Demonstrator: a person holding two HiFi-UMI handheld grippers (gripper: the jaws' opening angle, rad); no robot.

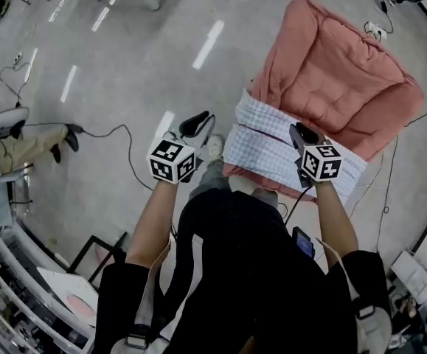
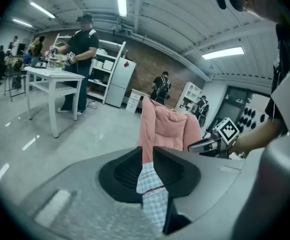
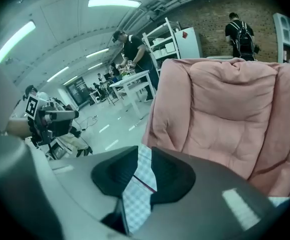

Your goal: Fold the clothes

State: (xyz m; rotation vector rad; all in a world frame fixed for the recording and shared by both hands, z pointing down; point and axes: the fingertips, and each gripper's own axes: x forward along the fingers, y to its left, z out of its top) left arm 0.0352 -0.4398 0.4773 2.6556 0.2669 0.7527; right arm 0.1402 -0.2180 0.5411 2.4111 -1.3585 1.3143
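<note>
Left tongs [image 2: 146, 156] and right tongs [image 3: 145, 159] each pinch the white-and-blue checked cloth [image 1: 272, 153]. It lies on a soft pink padded chair [image 1: 338, 72] just ahead of them. A thin black cable [image 1: 113, 130] lies left of the left tongs.

The checked garment [image 1: 272, 153] was thin woven cloth — matt and soft. The pink chair [image 1: 338, 72] wore puffy quilted fabric. The floor [image 1: 125, 50] was smooth and glossy. The left gripper [image 2: 145, 153] had matt grey plastic and black ribbed fingers [image 2: 124, 170].
</note>
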